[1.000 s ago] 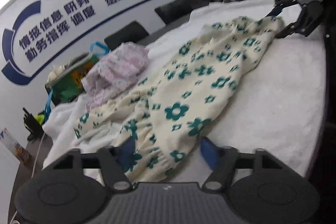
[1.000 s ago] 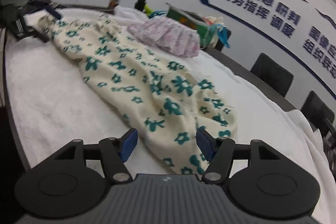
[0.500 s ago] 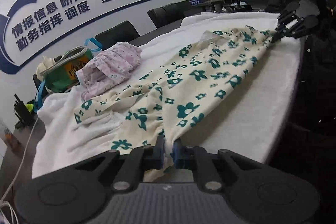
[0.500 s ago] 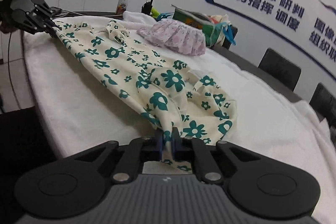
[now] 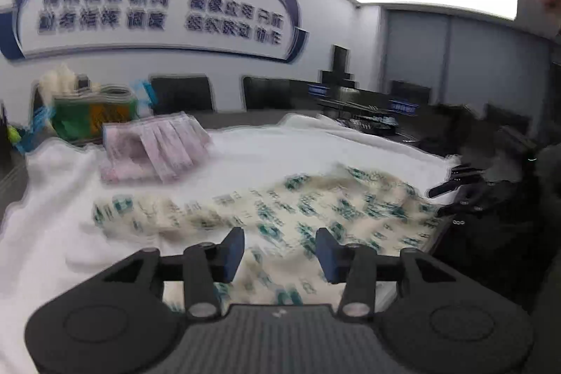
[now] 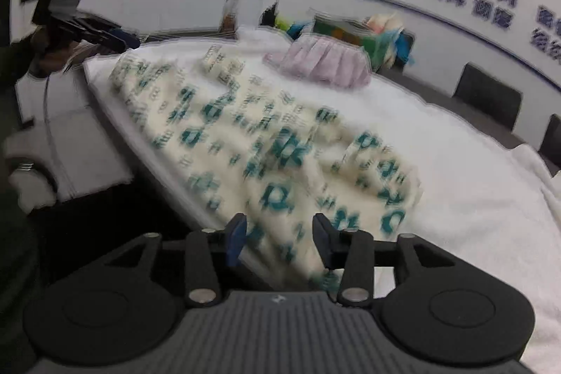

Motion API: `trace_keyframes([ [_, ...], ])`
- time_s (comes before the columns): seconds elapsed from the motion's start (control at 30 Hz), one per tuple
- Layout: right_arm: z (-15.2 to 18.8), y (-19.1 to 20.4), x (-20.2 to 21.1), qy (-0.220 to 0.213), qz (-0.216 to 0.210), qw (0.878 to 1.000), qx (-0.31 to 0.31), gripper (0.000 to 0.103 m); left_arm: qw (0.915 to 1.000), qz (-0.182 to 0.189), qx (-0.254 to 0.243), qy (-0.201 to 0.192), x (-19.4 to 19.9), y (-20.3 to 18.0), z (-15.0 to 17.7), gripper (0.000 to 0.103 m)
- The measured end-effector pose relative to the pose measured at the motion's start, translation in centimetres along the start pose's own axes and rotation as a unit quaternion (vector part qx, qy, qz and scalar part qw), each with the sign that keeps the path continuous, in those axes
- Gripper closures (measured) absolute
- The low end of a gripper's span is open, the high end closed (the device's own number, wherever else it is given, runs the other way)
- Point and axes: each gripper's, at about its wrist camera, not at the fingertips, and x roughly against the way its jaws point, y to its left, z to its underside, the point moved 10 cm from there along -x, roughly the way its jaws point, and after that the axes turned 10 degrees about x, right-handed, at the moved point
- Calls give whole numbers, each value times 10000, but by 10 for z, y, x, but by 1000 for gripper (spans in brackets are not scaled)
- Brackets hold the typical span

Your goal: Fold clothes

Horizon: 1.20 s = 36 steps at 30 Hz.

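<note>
Floral garment (image 5: 315, 209): spread on white-towelled desk (image 5: 266, 149), pink garment (image 5: 157, 153) beyond. Left hand-held gripper (image 5: 280, 249) and right hand-held gripper (image 6: 278, 239): at opposite ends of the floral garment, jaws opening, cloth beneath the gap, pads released.

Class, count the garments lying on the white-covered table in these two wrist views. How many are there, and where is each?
2. The cream garment with green flowers lies spread along the near table edge, before both grippers. The pink garment lies farther back, beside the green bag. Others may be hidden.
</note>
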Motion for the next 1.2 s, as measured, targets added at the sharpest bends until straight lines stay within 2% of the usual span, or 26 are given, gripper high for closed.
trace_keyframes([
  [0.03,-1,-4,-7,-83,67,9999,-124,59,9998,-149,-117,67,-14,-3,2,60],
  [0.07,0,-9,-16,-142,105,9994,-311,66,9992,-287,-218,146,-28,-6,6,60],
  [0.1,1,-14,-24,-200,143,9985,-498,91,9983,-433,-282,268,-39,-7,11,61],
  [0.17,6,-25,-39,-236,218,9952,-922,94,9949,-758,-408,524,-56,-1,28,61],
  [0.2,12,-33,-44,-156,256,9924,-1198,93,9929,-896,-390,684,-60,5,38,61],
  [0.27,18,-32,-43,-86,308,9928,-1155,88,9907,-1003,-235,884,-60,15,53,61],
  [0.3,17,-30,-40,-53,316,9940,-1048,78,9915,-946,-98,890,-55,18,56,60],
  [0.37,6,-26,-25,-188,225,9959,-858,62,9901,-853,-157,1107,-47,20,49,60],
  [0.43,-17,-32,-4,-648,232,9949,-736,54,9907,-895,-288,989,-37,23,25,57],
  [0.47,-27,-41,0,-724,366,9943,-699,50,9902,-1006,-383,888,-38,27,7,51],
  [0.5,-36,-50,-2,-684,565,9941,-628,49,9893,-1130,-485,785,-40,31,-12,45],
  [0.57,-51,-65,-19,-490,807,9949,-367,49,9865,-1381,-620,620,-47,39,-44,39],
  [0.63,-64,-66,-40,-326,607,9971,-319,50,9882,-1196,-641,705,-54,28,-48,40],
  [0.7,-72,-37,-47,-390,-108,9992,29,50,9914,-299,-1083,676,-46,-6,-21,40],
  [0.73,-68,-20,-45,-413,-396,9981,248,50,9889,183,-1320,652,-41,-23,-6,39],
  [0.8,-53,11,-35,-407,-789,9937,679,50,9739,714,-2035,711,-32,-50,34,37],
  [0.87,-27,18,-33,-35,-822,9950,565,52,9614,835,-2428,990,-35,-63,65,37],
  [0.9,-15,14,-32,123,-751,9962,423,54,9595,818,-2462,1098,-38,-65,74,37],
  [0.93,-5,9,-30,230,-680,9970,287,56,9621,813,-2359,1100,-41,-63,74,36],
  [0.97,2,4,-28,267,-635,9974,189,63,9654,811,-2231,1080,-43,-60,72,39],
  [1.03,11,0,-27,188,-592,9980,107,71,9708,700,-1869,1333,-52,-45,69,65],
  [1.07,13,-1,-27,152,-596,9981,71,72,9725,677,-1694,1448,-54,-38,67,93],
  [1.1,13,-1,-27,136,-610,9980,71,79,9737,669,-1523,1554,-54,-31,64,100],
  [1.13,12,0,-27,126,-617,9979,136,86,9737,717,-1497,1562,-50,-30,62,100],
  [1.17,10,2,-27,114,-624,9977,229,98,9734,778,-1500,1550,-45,-30,60,101],
  [1.2,8,2,-24,87,-625,9977,262,100,9730,839,-1504,1537,-41,-31,59,101],
])
